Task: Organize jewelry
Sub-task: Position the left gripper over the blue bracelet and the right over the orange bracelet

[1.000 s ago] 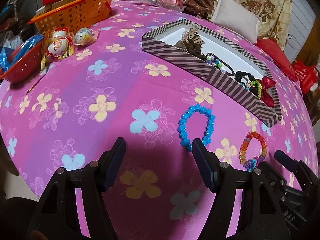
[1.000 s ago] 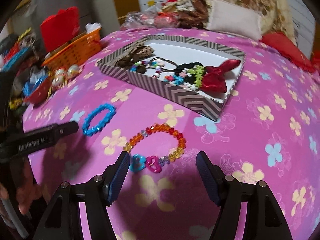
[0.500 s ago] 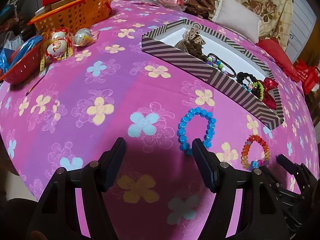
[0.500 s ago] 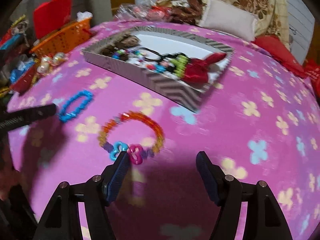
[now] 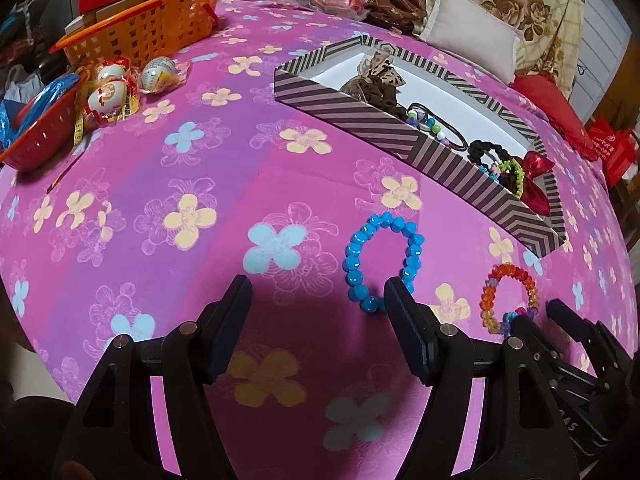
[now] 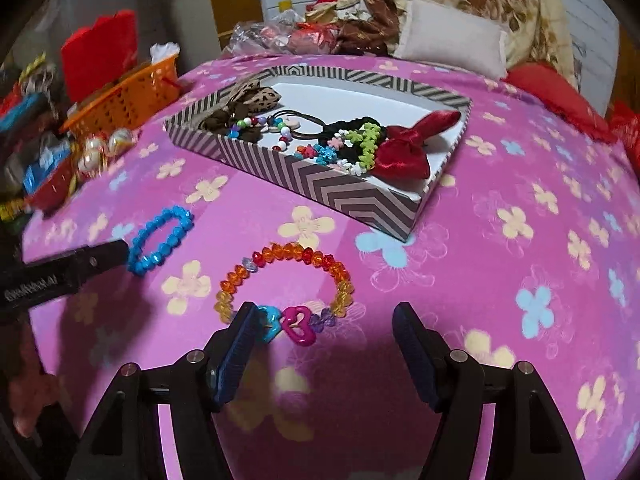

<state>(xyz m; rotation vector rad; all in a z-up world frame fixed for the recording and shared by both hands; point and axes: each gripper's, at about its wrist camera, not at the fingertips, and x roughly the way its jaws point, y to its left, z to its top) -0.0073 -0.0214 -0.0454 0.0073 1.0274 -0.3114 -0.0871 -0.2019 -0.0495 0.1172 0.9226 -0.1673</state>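
Observation:
A blue bead bracelet (image 5: 382,261) lies on the pink flowered cloth, just ahead of my open left gripper (image 5: 318,300), by its right finger. It also shows in the right wrist view (image 6: 160,240). An orange and red bead bracelet with heart charms (image 6: 286,286) lies just ahead of my open right gripper (image 6: 324,330), its charms next to the left finger. It also shows in the left wrist view (image 5: 508,296). A striped tray (image 6: 360,200) behind them holds hair ties, beads and a red bow (image 6: 404,148). The tray also shows in the left wrist view (image 5: 360,116).
An orange basket (image 5: 148,28), a red bowl (image 5: 36,136) and wrapped eggs (image 5: 120,84) stand at the far left. A white pillow (image 6: 452,36), a red cushion and clutter lie behind the tray. The right gripper (image 5: 560,332) shows at the left view's lower right.
Both grippers have moved closer to their bracelets. The right view swung left and back, and the orange bracelet now sits nearer its fingers. Both grippers stay open.

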